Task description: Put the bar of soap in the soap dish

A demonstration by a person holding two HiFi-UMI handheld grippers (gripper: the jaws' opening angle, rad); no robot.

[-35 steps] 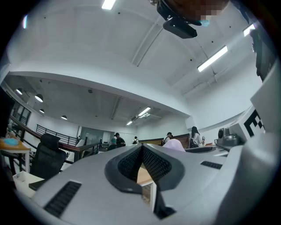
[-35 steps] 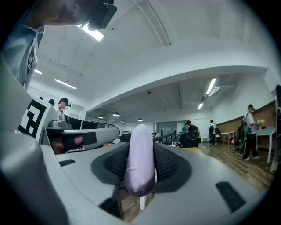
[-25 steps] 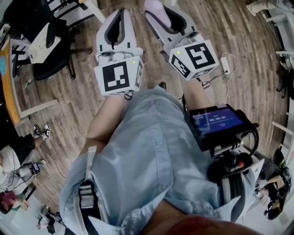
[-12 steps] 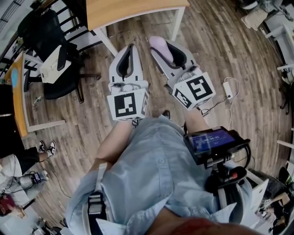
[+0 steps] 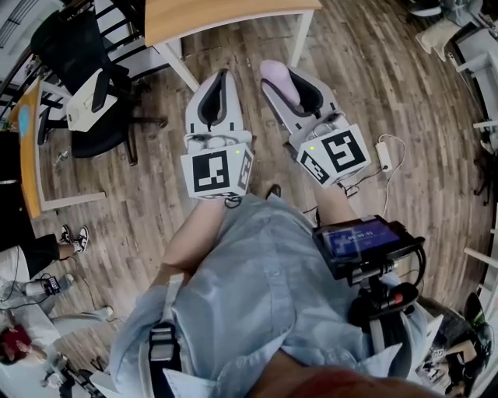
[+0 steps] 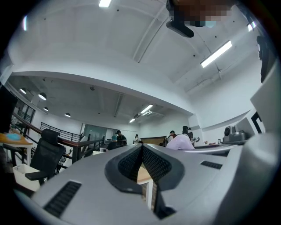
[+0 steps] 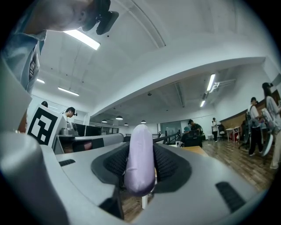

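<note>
Jaws on the right gripper clamp a smooth, rounded lilac bar of soap in head view; left gripper is closed, empty. Wooden table up top wasn't visible a second ago. Left gripper view: jaws meet. Right gripper view: soap pinched on edge.

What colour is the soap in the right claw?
Pale lilac soap; the right gripper view shows it best.

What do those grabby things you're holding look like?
The left hand-held gripper and right hand-held gripper are pale grey shells that narrow to two jaws lined with dark ribbed pads. Each has a white cube at the back, printed with black square markers. The person wears a light blue shirt.
</note>
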